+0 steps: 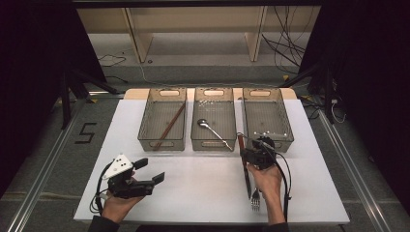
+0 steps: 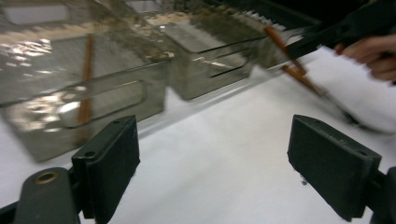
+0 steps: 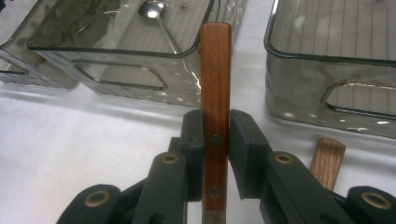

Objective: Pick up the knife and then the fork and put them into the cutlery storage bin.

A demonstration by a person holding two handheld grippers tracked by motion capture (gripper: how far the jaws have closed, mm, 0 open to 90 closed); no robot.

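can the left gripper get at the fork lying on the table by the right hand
Probably yes: the left gripper is open and bare table lies between it and the fork, though the right hand sits close beside it.

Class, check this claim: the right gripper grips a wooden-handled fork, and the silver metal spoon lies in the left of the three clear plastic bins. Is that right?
One detail is wrong. The silver metal spoon lies in the middle clear plastic bin, as the high view shows. The right gripper does grip the wooden-handled fork.
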